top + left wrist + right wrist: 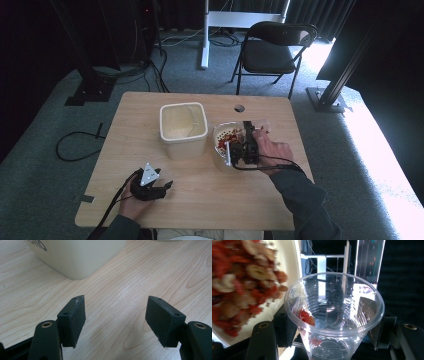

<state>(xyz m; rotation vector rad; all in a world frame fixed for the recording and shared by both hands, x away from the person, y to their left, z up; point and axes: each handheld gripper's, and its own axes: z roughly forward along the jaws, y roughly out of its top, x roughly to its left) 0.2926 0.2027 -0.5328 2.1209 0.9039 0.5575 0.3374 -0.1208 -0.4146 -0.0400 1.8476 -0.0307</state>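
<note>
Right gripper (332, 340) fingers clamped on clear cup (334, 315) beside bowl of dried fruit (222, 137); tip slowly, keep grip gentle; left gripper (116, 322) fingers apart, empty, resting on surface (120, 277)

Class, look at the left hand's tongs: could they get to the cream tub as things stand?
Probably yes. The left tongs stand open and empty, facing the cream tub, with bare wooden table between them.

The desk (200, 200) is pale wood with a wavy grain. The square tub (183, 128) is cream. The cup (334, 315) is clear plastic with red bits inside; the bowl (222, 131) is white, filled with red and tan pieces. Both grippers are black.
</note>
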